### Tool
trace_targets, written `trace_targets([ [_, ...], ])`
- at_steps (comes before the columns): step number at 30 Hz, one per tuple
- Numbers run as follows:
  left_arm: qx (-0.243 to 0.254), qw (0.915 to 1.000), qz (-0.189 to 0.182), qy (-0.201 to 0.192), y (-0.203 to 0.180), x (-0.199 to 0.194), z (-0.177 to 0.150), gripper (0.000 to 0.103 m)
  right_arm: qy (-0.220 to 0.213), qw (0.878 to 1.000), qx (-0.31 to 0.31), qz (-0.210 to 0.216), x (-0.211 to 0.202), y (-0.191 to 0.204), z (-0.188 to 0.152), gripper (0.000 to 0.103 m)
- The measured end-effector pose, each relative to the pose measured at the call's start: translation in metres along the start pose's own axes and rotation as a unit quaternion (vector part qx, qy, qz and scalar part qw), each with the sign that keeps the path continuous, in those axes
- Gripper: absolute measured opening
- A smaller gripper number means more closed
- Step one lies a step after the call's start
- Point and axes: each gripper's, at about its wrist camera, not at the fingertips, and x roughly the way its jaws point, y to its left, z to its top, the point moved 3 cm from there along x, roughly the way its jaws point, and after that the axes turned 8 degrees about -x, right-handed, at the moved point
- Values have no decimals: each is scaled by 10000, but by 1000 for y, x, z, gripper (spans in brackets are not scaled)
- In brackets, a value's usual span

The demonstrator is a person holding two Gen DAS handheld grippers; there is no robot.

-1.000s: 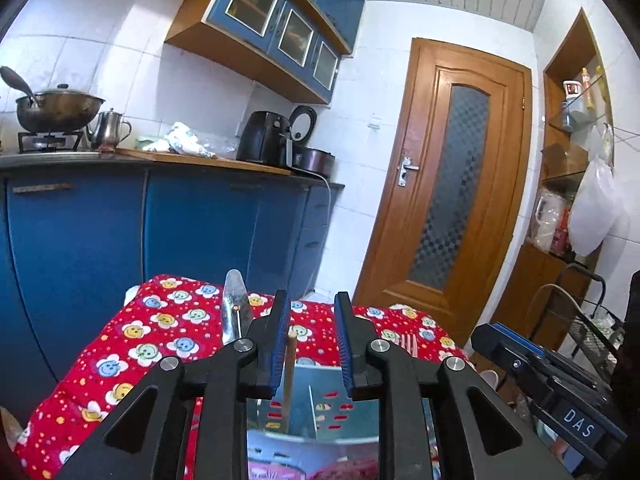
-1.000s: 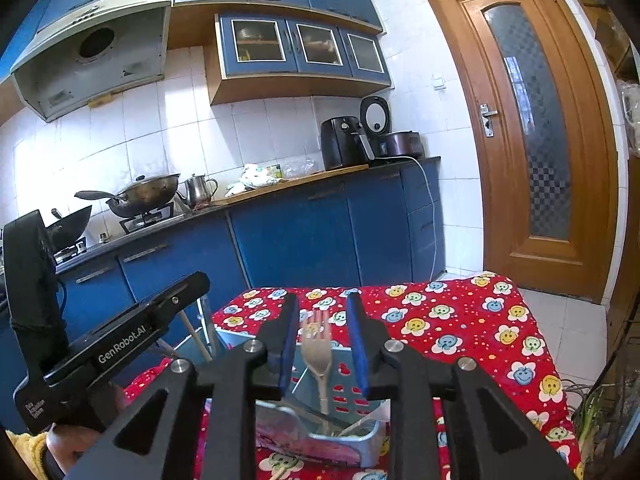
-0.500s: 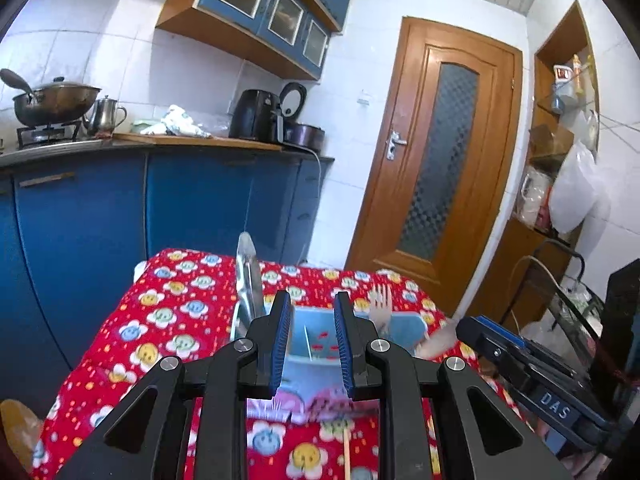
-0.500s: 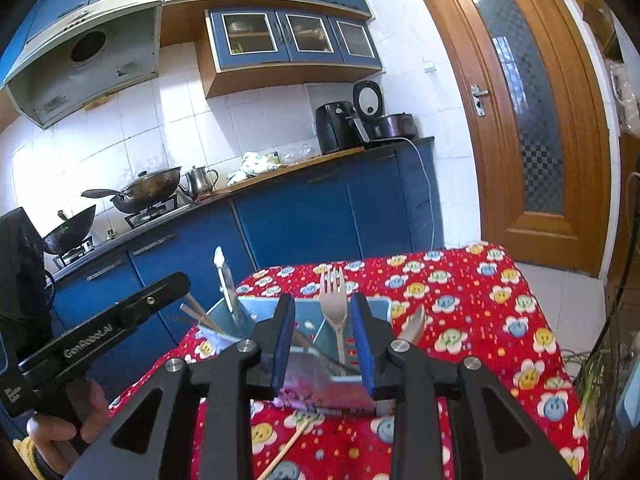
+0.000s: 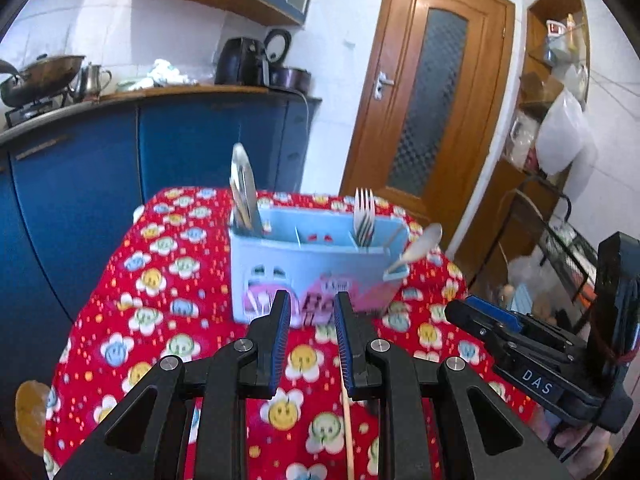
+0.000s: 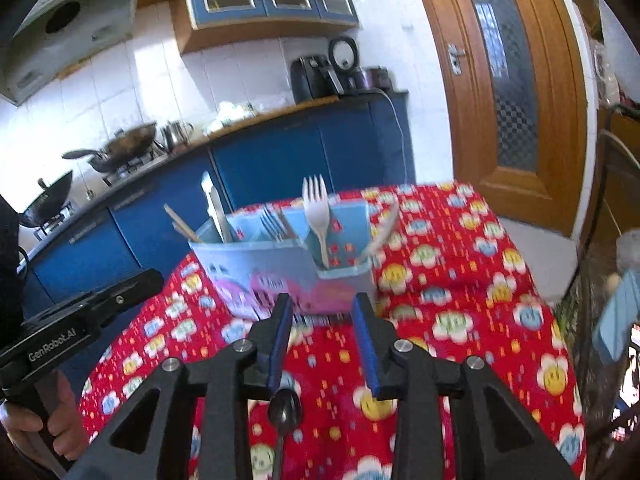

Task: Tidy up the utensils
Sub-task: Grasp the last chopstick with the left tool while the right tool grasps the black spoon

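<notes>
A light blue utensil caddy (image 5: 312,268) (image 6: 288,264) stands on the red flowered tablecloth. It holds metal tongs (image 5: 242,192), forks (image 5: 364,216), a white plastic fork (image 6: 318,212), chopsticks (image 6: 182,224) and a spoon (image 5: 420,248) leaning out at its right end. My left gripper (image 5: 310,306) is open and empty, short of the caddy; a wooden chopstick (image 5: 347,424) lies on the cloth below it. My right gripper (image 6: 322,308) is open and empty, also short of the caddy; a dark spoon (image 6: 285,410) lies on the cloth under it.
The table (image 5: 152,304) stands in a kitchen with blue cabinets (image 5: 80,176) behind and a wooden door (image 5: 432,100) at the back right. A wire rack (image 5: 560,240) stands to the table's right. Each view shows the other hand-held gripper at its side.
Both grippers have let go of their utensils in the caddy, opened, and pulled back and down toward the near tablecloth. The caddy now stands farther away.
</notes>
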Motion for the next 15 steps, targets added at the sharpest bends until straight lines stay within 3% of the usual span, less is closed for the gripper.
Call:
trace_targets([
  [15, 45, 9940, 148, 1080, 4, 39, -41, 23, 640, 9975, 288, -48, 10, -15, -38, 41],
])
